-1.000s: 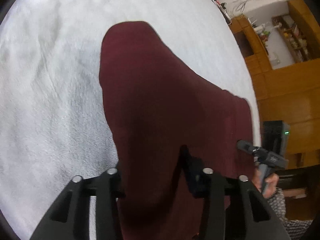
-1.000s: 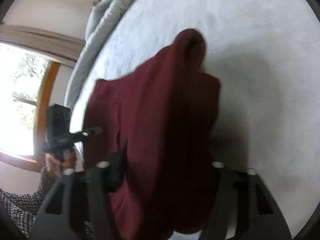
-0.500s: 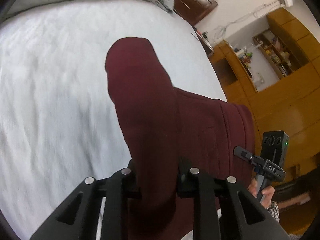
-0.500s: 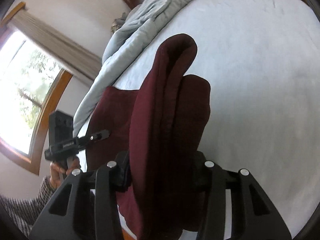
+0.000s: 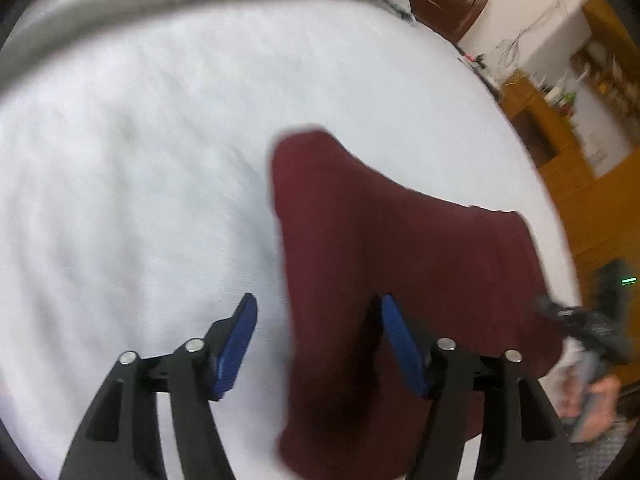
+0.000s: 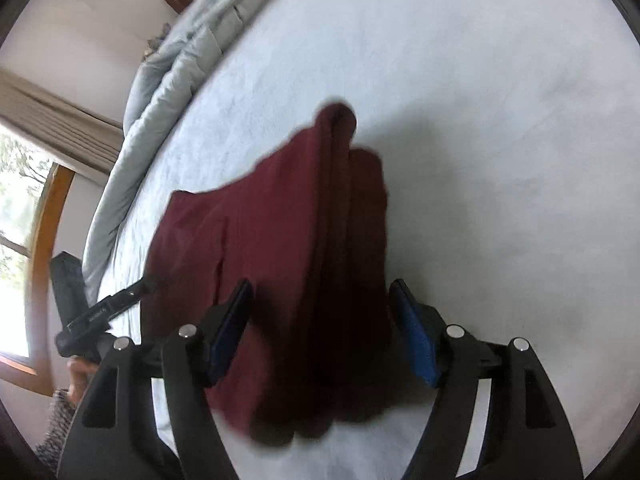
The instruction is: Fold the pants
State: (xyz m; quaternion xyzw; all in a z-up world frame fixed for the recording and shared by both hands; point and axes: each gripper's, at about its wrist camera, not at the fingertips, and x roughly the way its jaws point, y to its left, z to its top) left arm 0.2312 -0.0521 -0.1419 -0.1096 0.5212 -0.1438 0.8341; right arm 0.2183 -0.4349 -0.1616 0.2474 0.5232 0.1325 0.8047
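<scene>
The dark red pants (image 5: 400, 264) lie folded on the white bed sheet (image 5: 140, 180). In the left wrist view my left gripper (image 5: 316, 344) is open, its blue pads apart, with the left edge of the pants below and between them. In the right wrist view the pants (image 6: 280, 240) lie as a folded stack under my right gripper (image 6: 320, 328), which is open with blue pads on either side of the stack's right part. Neither gripper holds the cloth. The right gripper (image 5: 580, 320) shows at the right edge of the left view.
A grey duvet (image 6: 172, 68) is bunched along the far edge of the bed. Wooden cabinets (image 5: 580, 184) stand past the bed's right side. A window with a curtain (image 6: 24, 184) is at the left. The left gripper (image 6: 92, 308) shows in the right view.
Both grippers were shut on the pants and holding them up; now both are open and the pants lie on the sheet. Both grippers have drawn back a little.
</scene>
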